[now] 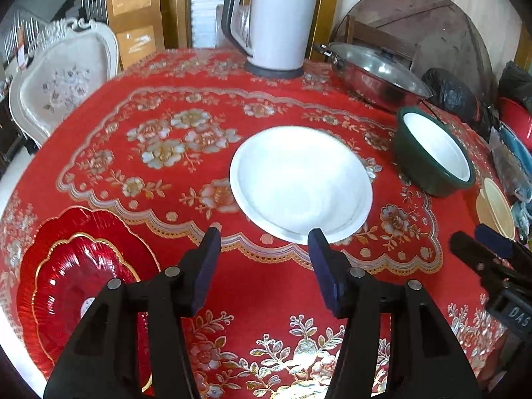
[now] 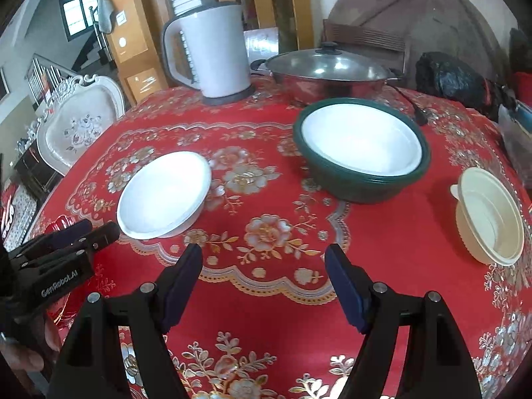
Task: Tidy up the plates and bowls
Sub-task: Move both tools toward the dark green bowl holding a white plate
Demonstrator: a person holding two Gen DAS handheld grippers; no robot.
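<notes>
The round white plate (image 1: 301, 184) lies flat on the table (image 1: 266, 286) with the red flowered cloth, just in front of the left tongs (image 1: 264, 237). These tongs are open about halfway and hold nothing. The right tongs (image 2: 264, 256) are open wide and hold nothing too.

The white plate looks hard and smooth, so it may slip. It could break if it falls. Its thin edge on the near side looks like the best place to pinch it.

The dark green bowl with a white inside (image 2: 362, 149) sits behind and to the right of the plate. It looks thick and heavy. Its rim is the place to grab.

The small cream plastic bowls (image 2: 488, 216) sit near the right edge of the table. They look light and a bit bendy.

Two shiny red plates with wavy gold edges (image 1: 78, 282) are stacked at the left. They may be glass, so go gently.
</notes>
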